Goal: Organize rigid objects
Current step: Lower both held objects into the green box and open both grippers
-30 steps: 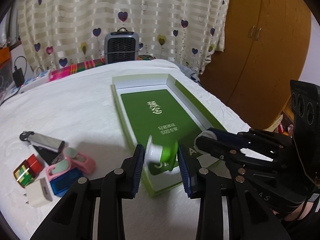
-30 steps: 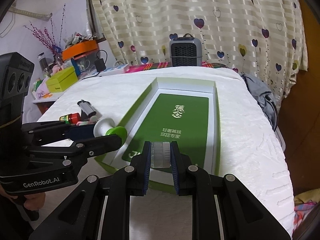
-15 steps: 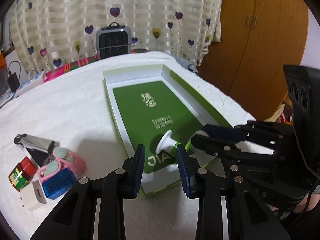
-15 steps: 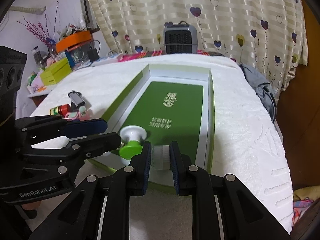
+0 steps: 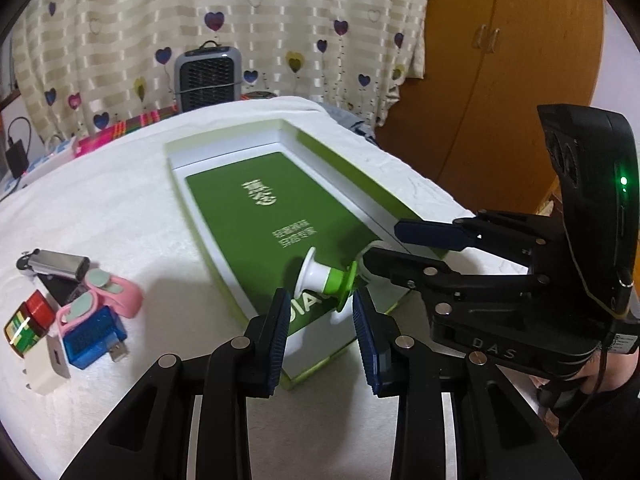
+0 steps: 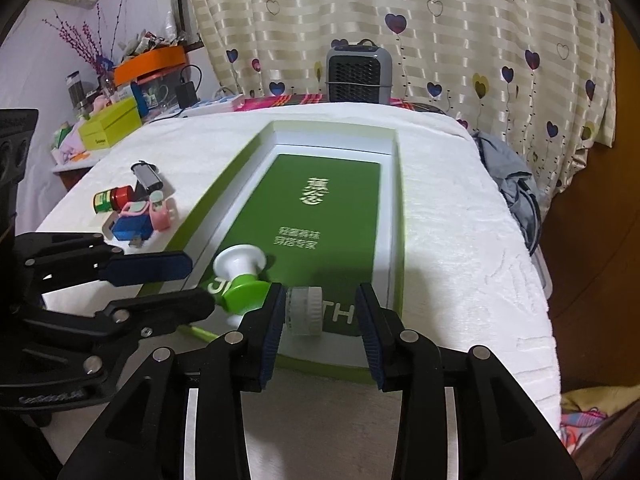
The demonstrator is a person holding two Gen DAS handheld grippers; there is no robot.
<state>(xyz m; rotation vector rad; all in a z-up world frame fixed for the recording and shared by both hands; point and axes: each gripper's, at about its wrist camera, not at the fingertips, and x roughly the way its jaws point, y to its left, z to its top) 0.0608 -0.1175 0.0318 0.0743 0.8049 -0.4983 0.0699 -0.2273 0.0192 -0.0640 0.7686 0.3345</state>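
An open green box (image 5: 352,176) with white inner walls lies on the white-covered table. A white-and-green spool (image 5: 324,280) rests on its side on the box floor, just past the tips of my left gripper (image 5: 321,294), which is open and apart from it. In the right wrist view a white ribbed cap (image 6: 306,312) sits on the box floor (image 6: 332,216) between the pads of my right gripper (image 6: 320,290). Those jaws are opening: the cap lies close to the left pad, with a clear gap on its right side. The spool (image 6: 240,276) lies beside the cap.
Left of the box, small items are huddled together: a silver stick (image 5: 56,264), a red-capped jar (image 5: 28,320), pink pieces (image 5: 116,296), a blue adapter (image 5: 94,338) and a white plug (image 5: 46,368). A grey heater (image 5: 208,76) and a curtain stand behind, a wooden wardrobe (image 5: 500,80) at the right.
The spool left my left gripper's pads and came to lie in the box. My right gripper's jaws parted from the cap, which now rests on the box floor.
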